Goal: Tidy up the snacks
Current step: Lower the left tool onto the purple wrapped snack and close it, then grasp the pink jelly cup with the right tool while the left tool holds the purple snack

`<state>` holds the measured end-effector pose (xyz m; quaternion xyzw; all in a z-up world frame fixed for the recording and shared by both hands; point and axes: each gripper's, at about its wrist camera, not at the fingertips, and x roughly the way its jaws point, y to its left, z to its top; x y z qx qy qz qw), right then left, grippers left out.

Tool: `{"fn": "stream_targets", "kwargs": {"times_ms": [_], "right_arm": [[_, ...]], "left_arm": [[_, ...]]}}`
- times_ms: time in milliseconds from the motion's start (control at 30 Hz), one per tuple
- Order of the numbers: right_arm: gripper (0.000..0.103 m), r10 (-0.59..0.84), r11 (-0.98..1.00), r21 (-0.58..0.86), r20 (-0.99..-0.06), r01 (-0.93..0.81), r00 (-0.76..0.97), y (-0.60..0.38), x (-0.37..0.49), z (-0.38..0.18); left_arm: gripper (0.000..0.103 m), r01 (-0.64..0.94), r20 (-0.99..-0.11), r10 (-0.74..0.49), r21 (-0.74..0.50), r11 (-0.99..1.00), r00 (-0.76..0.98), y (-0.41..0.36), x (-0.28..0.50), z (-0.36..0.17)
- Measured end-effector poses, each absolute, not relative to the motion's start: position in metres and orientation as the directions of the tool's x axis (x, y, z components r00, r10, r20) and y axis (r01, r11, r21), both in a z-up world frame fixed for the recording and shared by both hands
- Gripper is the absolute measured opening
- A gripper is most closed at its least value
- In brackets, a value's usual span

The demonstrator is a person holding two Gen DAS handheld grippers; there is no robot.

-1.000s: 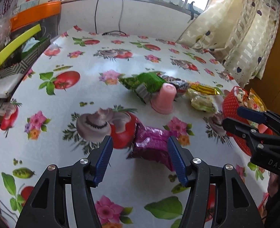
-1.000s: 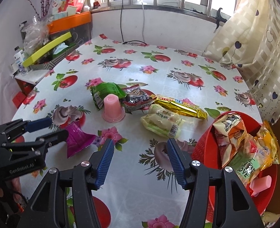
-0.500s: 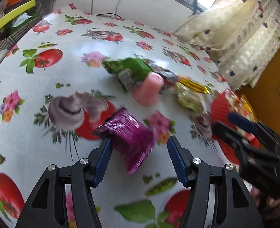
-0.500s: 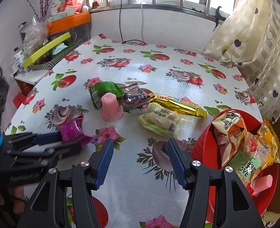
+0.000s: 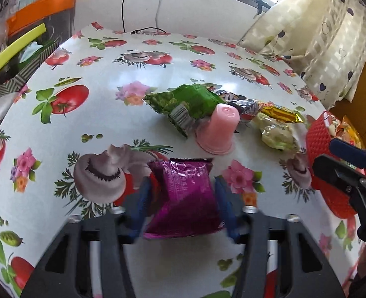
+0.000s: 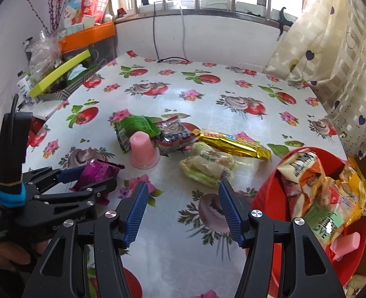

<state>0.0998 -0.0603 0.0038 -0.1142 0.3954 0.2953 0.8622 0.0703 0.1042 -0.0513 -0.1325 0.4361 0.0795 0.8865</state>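
- The left gripper (image 5: pixel 181 207) has the purple snack packet (image 5: pixel 185 198) between its blue pads, its jaws closing on it; the pads are blurred
- The packet lies on the table (image 5: pixel 103 114) with its fruit-and-mushroom cloth
- Beyond it an upturned pink jelly cup (image 5: pixel 219 129) stands against a green packet (image 5: pixel 185 103)
- To the right lie a dark packet (image 5: pixel 242 103), a gold wrapper (image 5: pixel 279 113) and a pale green packet (image 5: pixel 277 134)
- At the right edge sits a red basket (image 5: pixel 324 149), with the right gripper (image 5: pixel 337 154) in front of it
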Motion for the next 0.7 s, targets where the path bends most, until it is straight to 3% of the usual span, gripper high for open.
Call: {"fn": "stream_targets", "kwargs": {"times_ms": [400,700], "right_arm": [[0.056,0.466,0.761,0.096,-0.769,-0.642,0.438,-0.013,0.125,-0.016],[0.045,0.474,0.761,0.117,-0.771,-0.638,0.425,0.017,0.145,-0.03]], "left_arm": [[0.035,-0.306,-0.776,0.105,-0.117,0.945,0.622,0.125,0.064,-0.047],[0.035,-0.355,-0.771,0.158,-0.094,0.93,0.617,0.147,0.063,-0.046]]}}
